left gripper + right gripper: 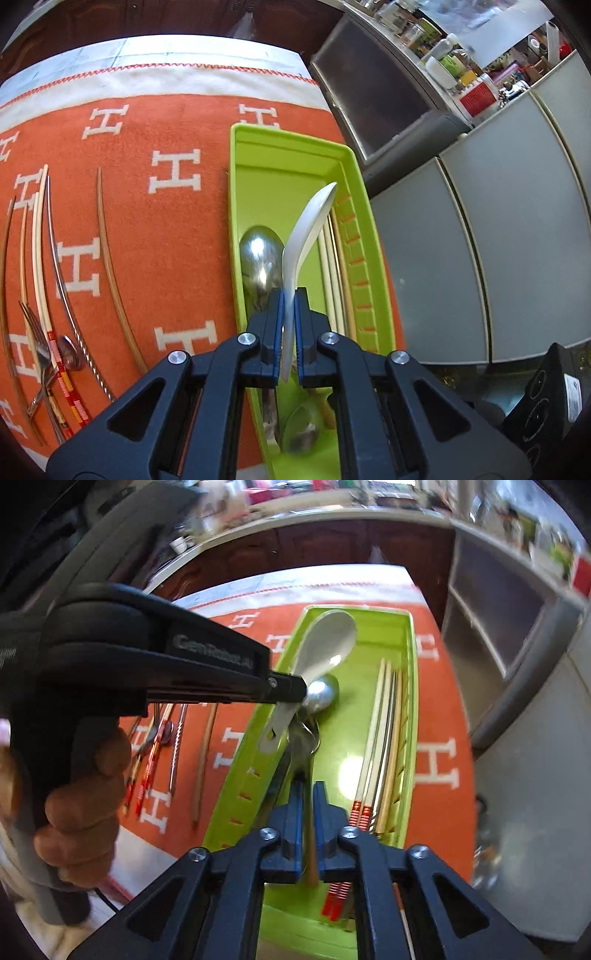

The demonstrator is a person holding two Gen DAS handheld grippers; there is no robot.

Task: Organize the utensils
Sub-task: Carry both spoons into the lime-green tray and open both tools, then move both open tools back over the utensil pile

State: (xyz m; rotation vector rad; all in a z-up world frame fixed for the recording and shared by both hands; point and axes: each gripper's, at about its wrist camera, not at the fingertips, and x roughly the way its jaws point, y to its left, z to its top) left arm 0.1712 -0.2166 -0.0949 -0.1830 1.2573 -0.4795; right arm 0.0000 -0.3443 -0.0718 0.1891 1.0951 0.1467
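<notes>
Left wrist view shows your left gripper (290, 314) clamped on the handle of the white spoon (312, 225), carried edge-up over the green tray (258, 155) — its bowl hangs above the metal spoon (260, 254) that lies in the tray beside the chopsticks (334, 266) along the slotted wall. You are in the placing step: the white spoon looks ready to go down among the spoons. In the right wrist view your right gripper (309, 805) stands slightly parted around a wooden handle (312, 849) in the tray, and the pads seem not to press it. Next, lower the white spoon beside the metal one, part the fingers, then go for the fork (37, 332) and loose chopsticks (110, 266) left of the tray.
</notes>
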